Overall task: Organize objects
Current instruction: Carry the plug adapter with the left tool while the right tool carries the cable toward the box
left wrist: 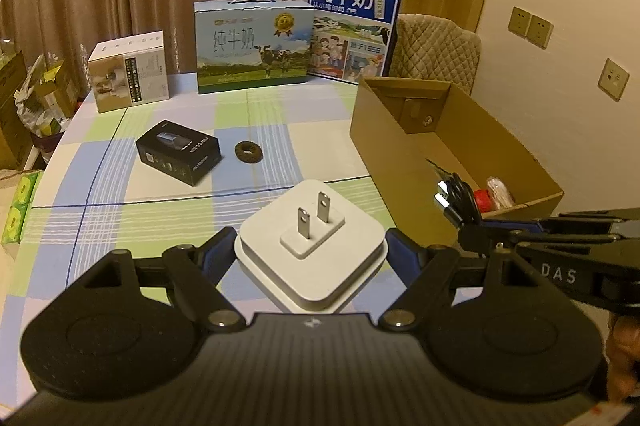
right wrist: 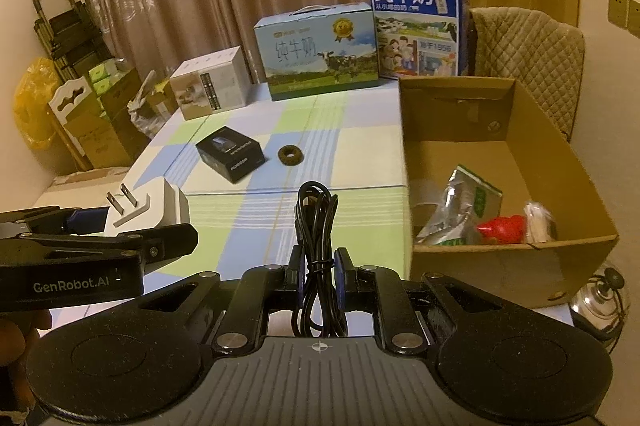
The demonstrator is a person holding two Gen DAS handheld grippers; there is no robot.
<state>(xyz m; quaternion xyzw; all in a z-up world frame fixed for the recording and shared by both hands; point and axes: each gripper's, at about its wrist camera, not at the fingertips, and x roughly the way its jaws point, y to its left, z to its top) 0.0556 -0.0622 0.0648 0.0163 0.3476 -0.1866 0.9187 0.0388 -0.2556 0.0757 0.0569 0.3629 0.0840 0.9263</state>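
The square white plastic plug adapter with two metal prongs [left wrist: 310,250] is sitting clamped between the blue pads of the left gripper [left wrist: 310,246], jaws closed against its two opposite sides and prongs pointing up and away, a hold that is keeping the flat faces square to the pads so it should not twist. It is hanging above the near part of the checked blue, green and white tablecloth [left wrist: 168,130], just left of the open brown cardboard box [left wrist: 400,162]. The right gripper [right wrist: 318,276] is pinching a coiled black cable bundle tied at its middle [right wrist: 316,226], jaws nearly closed on the tie, where the loops are being kept together (gripping a loose loop would probably let it unravel). Both loads are being carried beside the box, which already holds a crumpled silver and green foil pouch [right wrist: 460,202], a red item [right wrist: 502,228] and a whitish wrapped thing [right wrist: 538,218], so it is likely serving as the collecting bin. Farther out on the cloth, a black rectangular product box [left wrist: 180,156] and a small dark brown ring [left wrist: 249,151] are lying apart, seemingly awaiting their turn.
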